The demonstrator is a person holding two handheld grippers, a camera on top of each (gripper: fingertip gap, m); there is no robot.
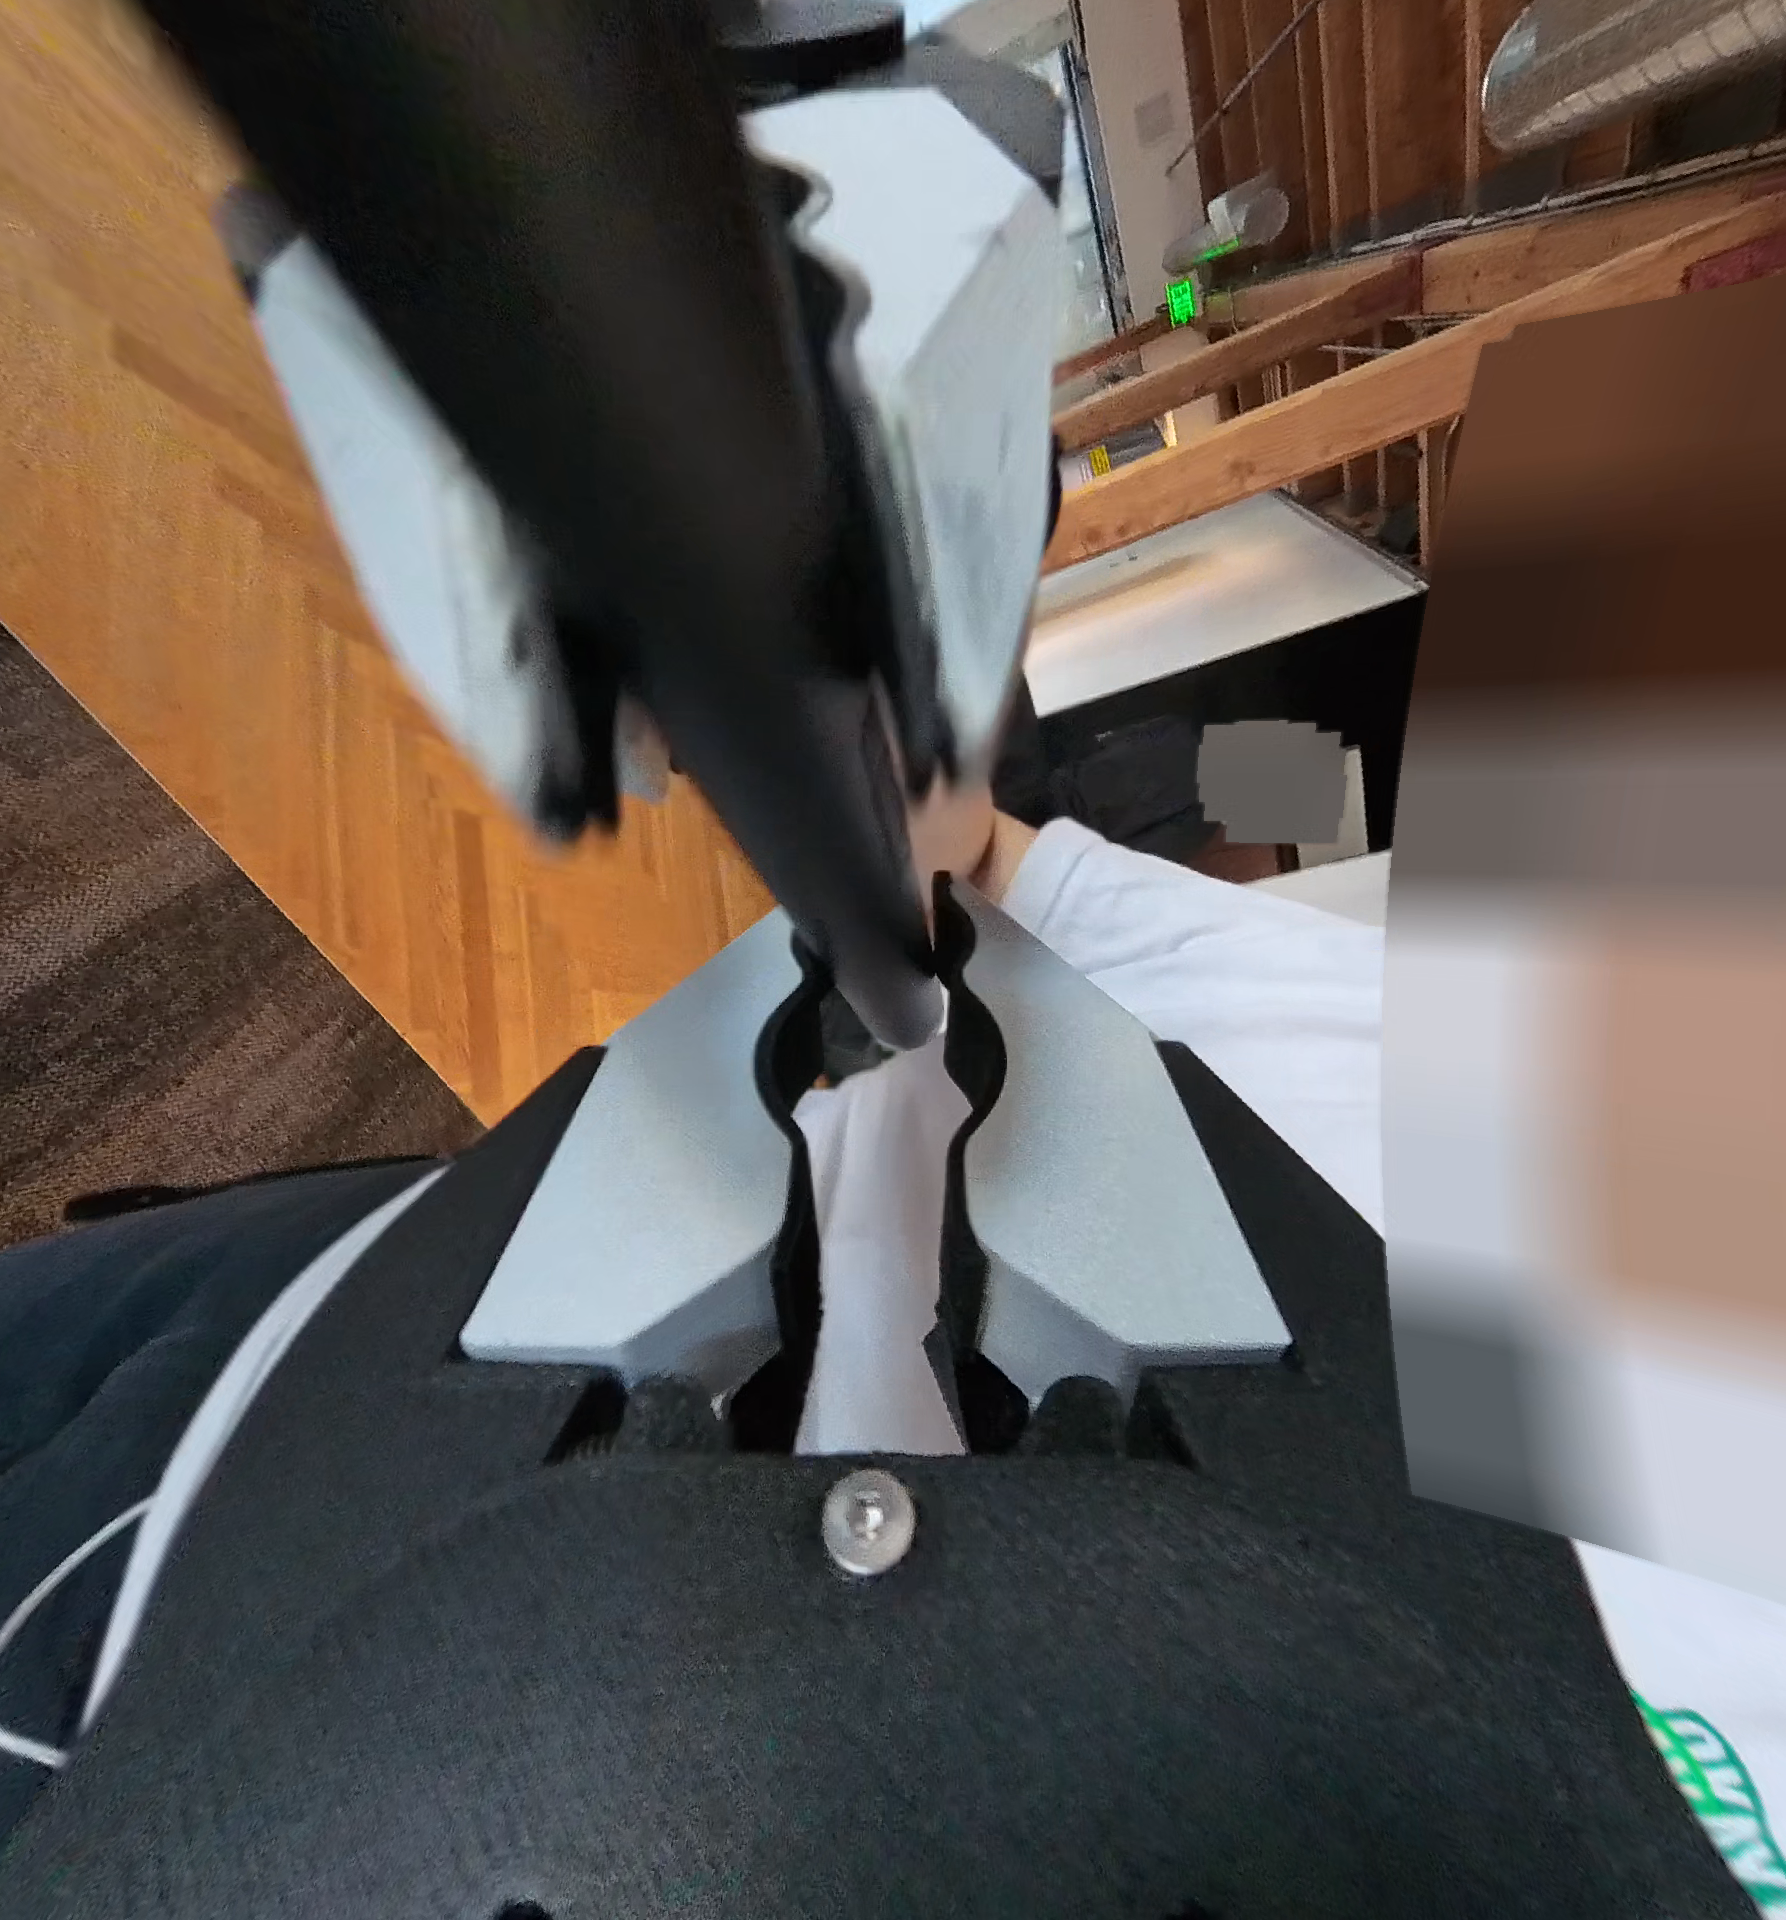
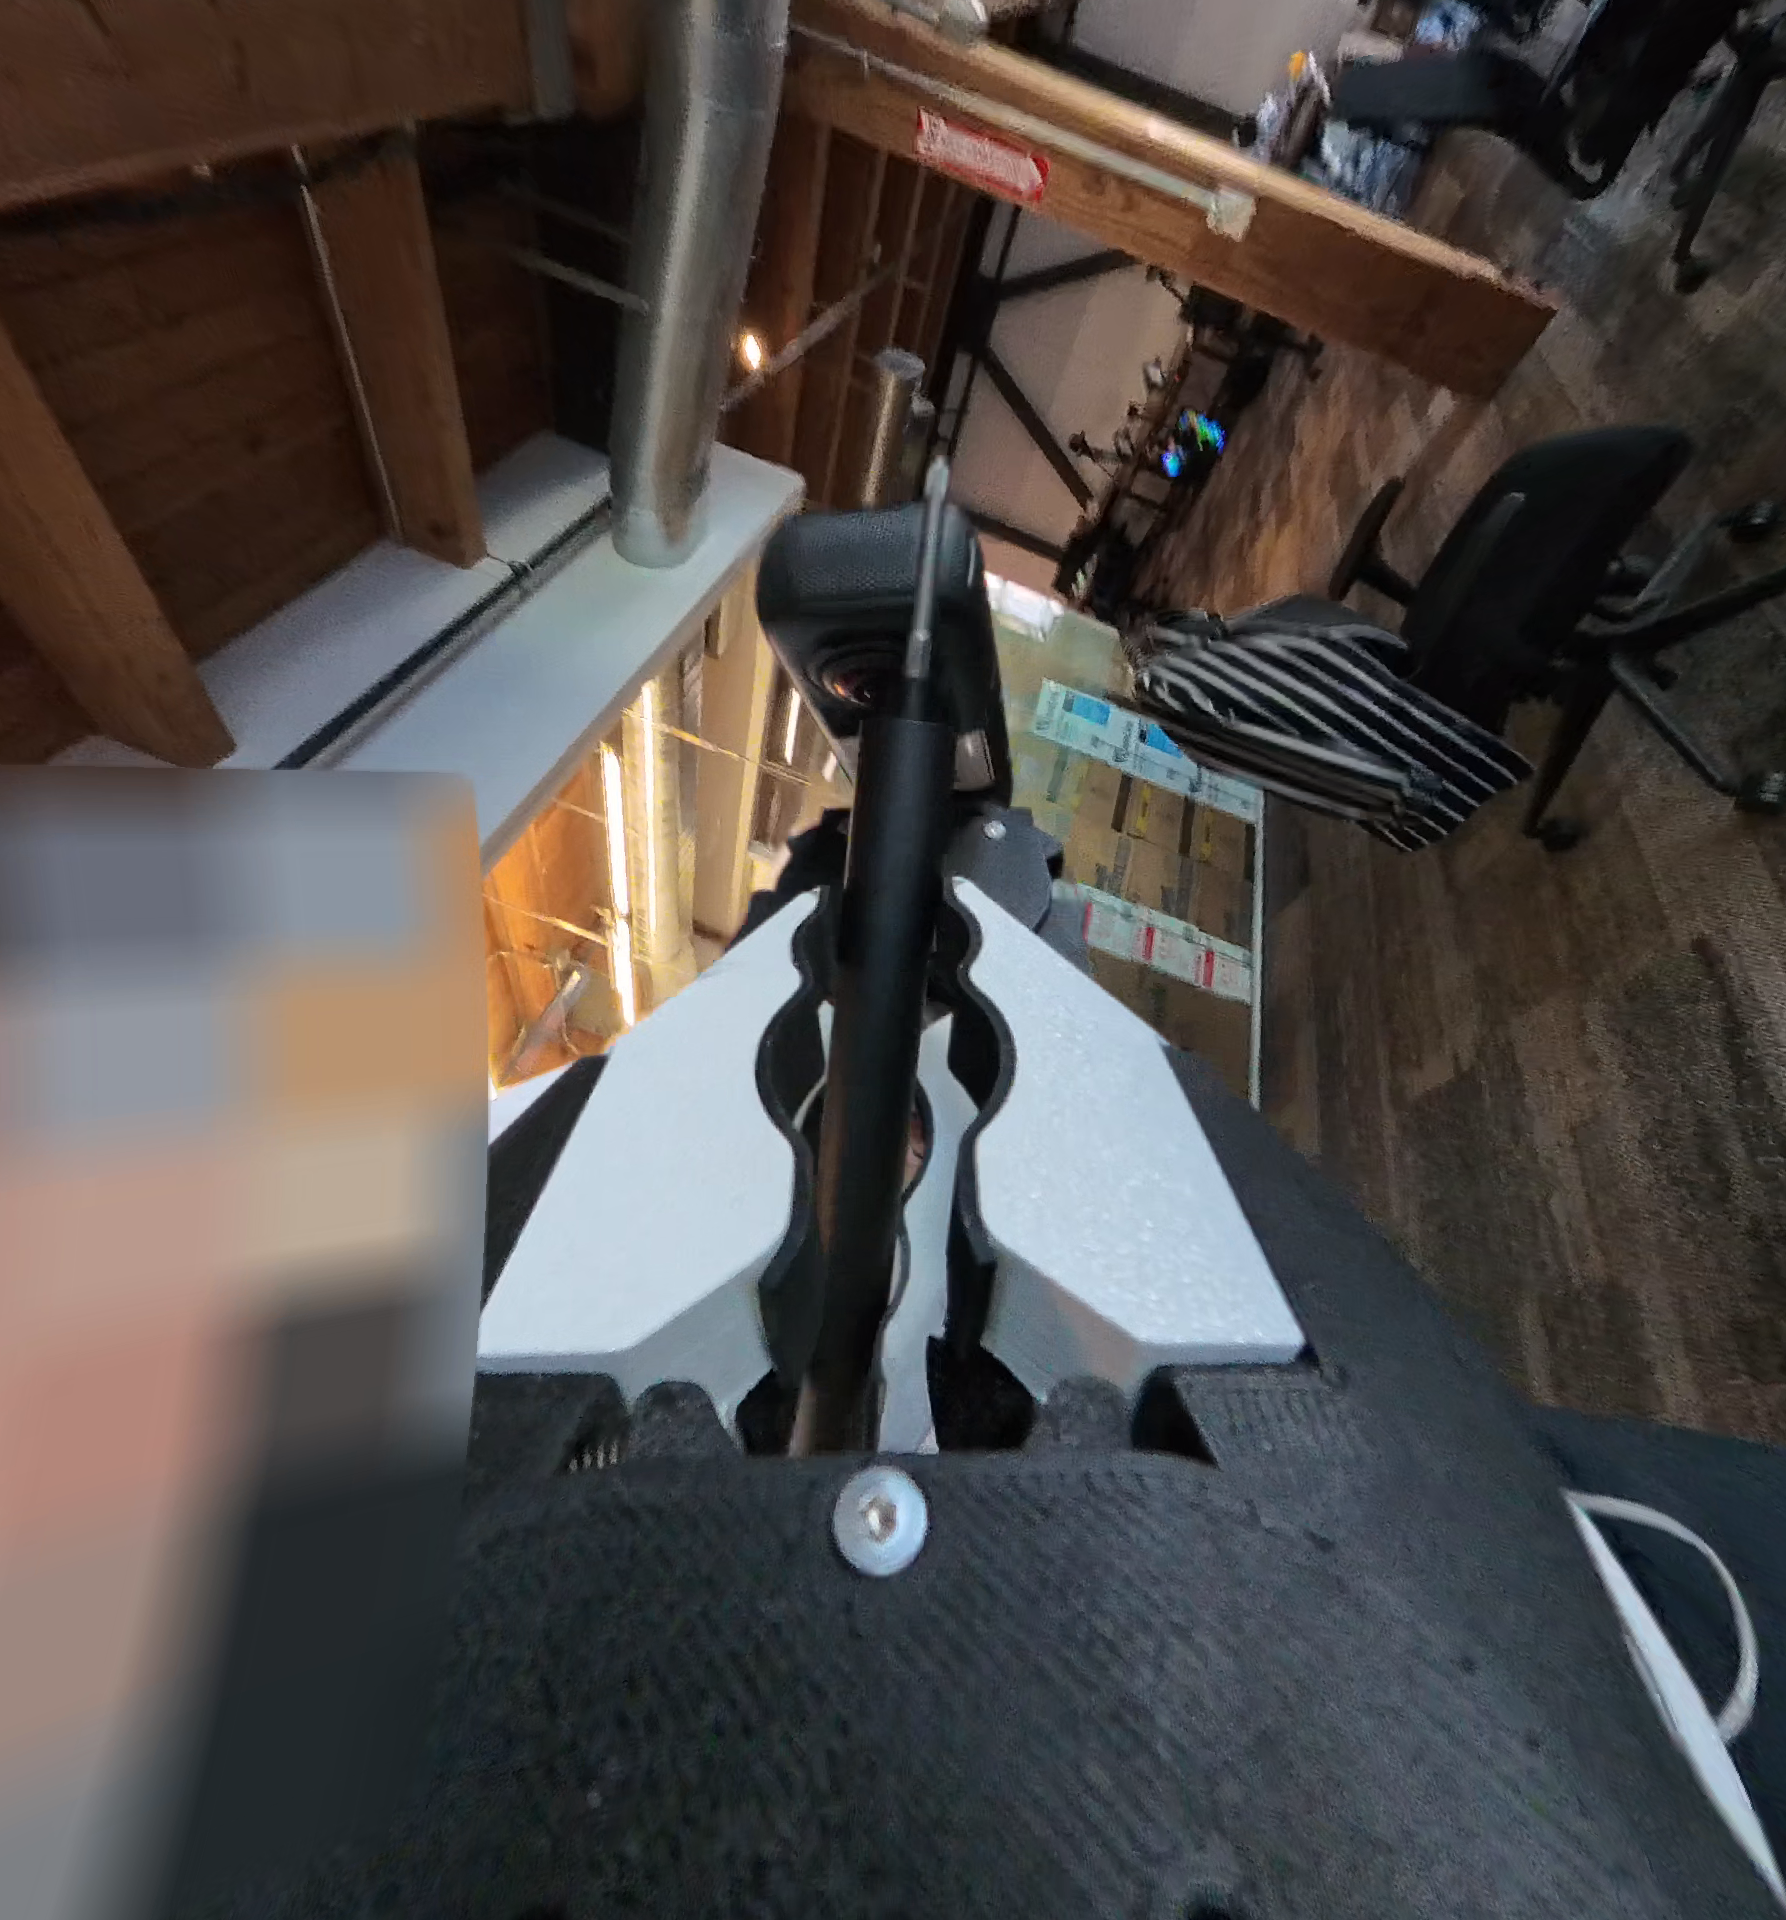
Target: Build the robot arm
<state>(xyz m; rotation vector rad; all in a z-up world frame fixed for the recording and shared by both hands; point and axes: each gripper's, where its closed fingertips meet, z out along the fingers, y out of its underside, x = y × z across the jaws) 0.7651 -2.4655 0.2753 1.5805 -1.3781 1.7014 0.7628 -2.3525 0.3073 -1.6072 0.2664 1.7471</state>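
A black rod-like tool [image 2: 873,1039] with a thin metal tip runs lengthwise between the grey fingers of my right gripper [image 2: 884,914], which is shut on it. In the left wrist view the same tool [image 1: 827,831] comes down from the blurred right gripper [image 1: 380,468], which is very close above. Its rounded end sits between the fingertips of my left gripper [image 1: 868,935], whose jaws stand nearly together around it. The left gripper's black camera [image 2: 847,613] shows just beyond the tool's tip. Both grippers are held in the air, facing each other.
A person in a white shirt [image 1: 1180,987] is right behind the left gripper. A light wooden surface [image 1: 141,468] and grey carpet [image 1: 58,935] lie to the left. The right wrist view shows wooden beams, a metal duct [image 2: 681,260], a black office chair [image 2: 1512,561] and striped cloth [image 2: 1315,717]. Spacing between my two grippers at the tips: around 11 cm.
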